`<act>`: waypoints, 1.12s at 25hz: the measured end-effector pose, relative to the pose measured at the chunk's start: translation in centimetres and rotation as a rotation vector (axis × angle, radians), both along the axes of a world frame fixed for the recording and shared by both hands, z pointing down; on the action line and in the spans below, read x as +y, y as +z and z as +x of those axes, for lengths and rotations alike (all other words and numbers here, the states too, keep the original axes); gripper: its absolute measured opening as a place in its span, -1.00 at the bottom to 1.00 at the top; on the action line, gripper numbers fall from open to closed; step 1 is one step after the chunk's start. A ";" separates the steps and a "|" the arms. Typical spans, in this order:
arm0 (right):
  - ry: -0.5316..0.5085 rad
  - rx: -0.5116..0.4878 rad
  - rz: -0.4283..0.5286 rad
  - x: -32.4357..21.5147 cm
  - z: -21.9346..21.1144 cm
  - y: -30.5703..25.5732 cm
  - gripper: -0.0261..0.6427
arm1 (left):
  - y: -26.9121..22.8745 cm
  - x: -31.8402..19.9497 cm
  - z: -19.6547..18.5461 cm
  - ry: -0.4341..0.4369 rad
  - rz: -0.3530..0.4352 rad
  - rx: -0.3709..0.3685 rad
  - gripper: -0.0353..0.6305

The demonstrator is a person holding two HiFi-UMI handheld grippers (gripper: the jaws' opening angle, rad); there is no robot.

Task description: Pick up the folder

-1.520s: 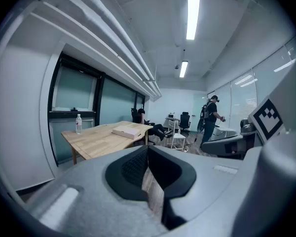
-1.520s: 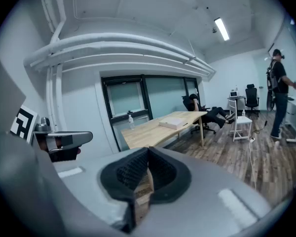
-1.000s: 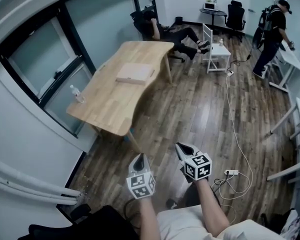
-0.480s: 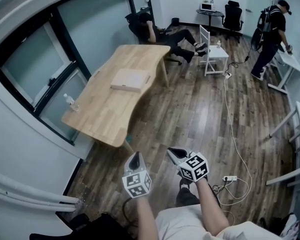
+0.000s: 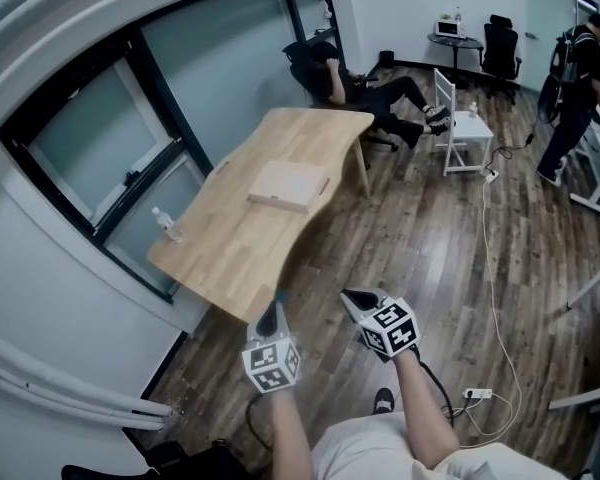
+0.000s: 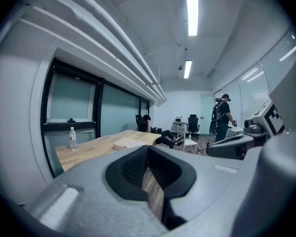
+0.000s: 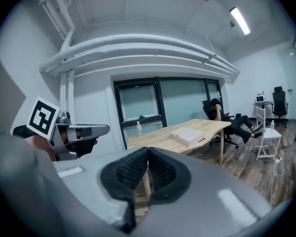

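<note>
The folder (image 5: 288,185), a pale flat case, lies in the middle of the wooden table (image 5: 235,248); it also shows small in the left gripper view (image 6: 127,143) and the right gripper view (image 7: 187,135). My left gripper (image 5: 271,314) hangs at the table's near corner, shut and with nothing in it (image 6: 148,149). To its right, over the floor, my right gripper (image 5: 355,298) is likewise shut and empty (image 7: 148,152). Both point toward the table, well short of the folder.
A water bottle (image 5: 166,225) stands at the table's left edge by the window wall. A person sits in a chair (image 5: 360,83) beyond the table's far end. A white chair (image 5: 460,118), a standing person (image 5: 575,88) and a floor cable with power strip (image 5: 477,395) are at the right.
The table and folder have come nearer in the head view. Both grippers moved forward together; the left one now reaches the table's near corner. Both jaws stayed shut.
</note>
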State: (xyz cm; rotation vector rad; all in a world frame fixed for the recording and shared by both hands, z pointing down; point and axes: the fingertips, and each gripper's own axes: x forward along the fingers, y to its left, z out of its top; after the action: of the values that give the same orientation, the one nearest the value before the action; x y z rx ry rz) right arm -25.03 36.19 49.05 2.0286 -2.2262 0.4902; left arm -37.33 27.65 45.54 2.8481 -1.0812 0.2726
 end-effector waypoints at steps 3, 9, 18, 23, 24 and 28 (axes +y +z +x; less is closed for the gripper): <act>-0.018 0.001 -0.003 -1.0 2.4 0.0 -0.92 | 0.2 -0.9 2.5 -0.003 0.013 -0.024 -0.87; -0.023 0.033 -0.035 -1.6 7.6 1.4 -0.92 | 0.8 -1.8 7.1 -0.013 0.015 -0.022 -0.87; 0.037 -0.051 -0.069 1.0 12.7 4.4 -0.92 | 3.8 -1.0 9.1 -0.037 -0.020 -0.089 -0.87; 0.054 -0.063 -0.084 1.0 14.7 4.9 -0.92 | 4.9 -2.3 10.6 -0.044 -0.058 -0.076 -0.87; 0.064 -0.071 -0.081 1.1 15.2 4.8 -0.92 | 5.1 -2.6 10.9 -0.043 -0.063 -0.078 -0.87; 0.115 -0.086 -0.061 1.4 18.0 4.4 -0.92 | 5.1 -3.9 12.8 -0.038 -0.067 -0.057 -0.87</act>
State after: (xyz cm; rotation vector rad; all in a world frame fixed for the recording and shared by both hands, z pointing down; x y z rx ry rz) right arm -7.08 37.58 53.40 2.1518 -2.1205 0.6606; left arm -24.51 23.79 50.60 2.7732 -1.1133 0.3825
